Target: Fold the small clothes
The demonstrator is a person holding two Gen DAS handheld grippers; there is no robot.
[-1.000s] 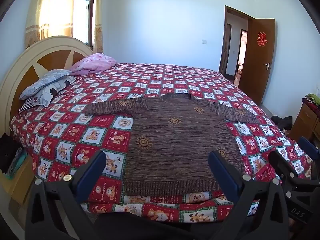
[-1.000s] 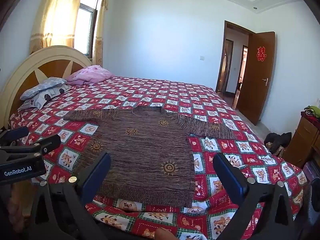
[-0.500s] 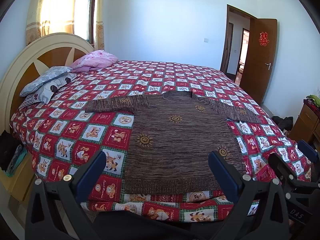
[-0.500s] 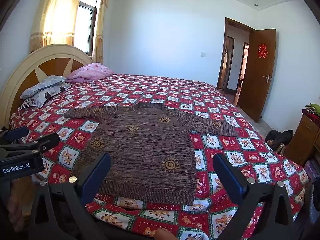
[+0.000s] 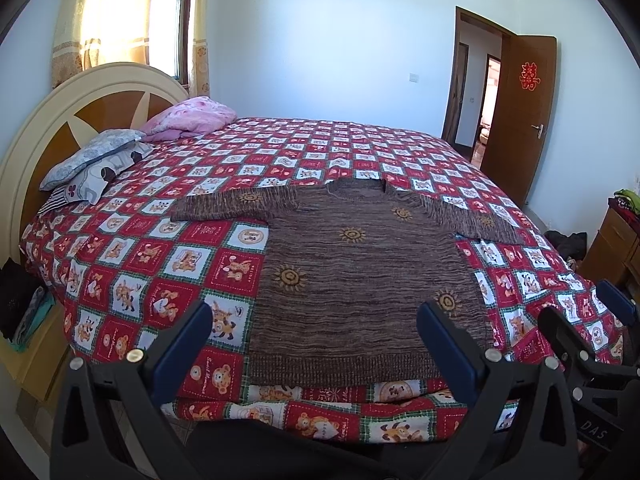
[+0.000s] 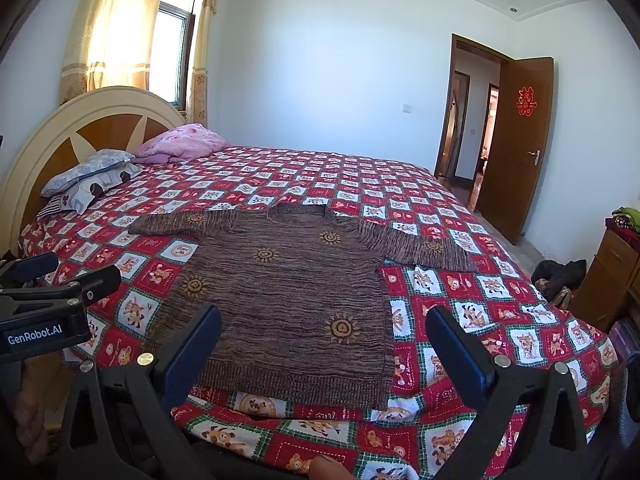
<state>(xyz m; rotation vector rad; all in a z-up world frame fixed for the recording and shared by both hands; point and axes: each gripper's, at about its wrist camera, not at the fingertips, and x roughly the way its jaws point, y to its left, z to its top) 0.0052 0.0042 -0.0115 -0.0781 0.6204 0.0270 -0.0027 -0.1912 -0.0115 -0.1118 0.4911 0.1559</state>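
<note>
On the bed (image 5: 168,280), sweater (image 5: 360,280) lies flat at 12 o'clock, sleeves spread, no fold made; left gripper (image 5: 314,334) and right gripper (image 6: 324,340) gape empty, everything's left

A sweater (image 5: 360,280) lies flat on the bed (image 5: 168,276) before me, sleeves spread left and right; pillows (image 5: 96,164) sit far left by the headboard (image 5: 48,128), a door (image 5: 520,120) far right.

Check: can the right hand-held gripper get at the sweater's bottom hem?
Probably yes. The right hand-held gripper is open, facing the sweater, and its hem lies flat at the bed's near edge with nothing between.
</note>
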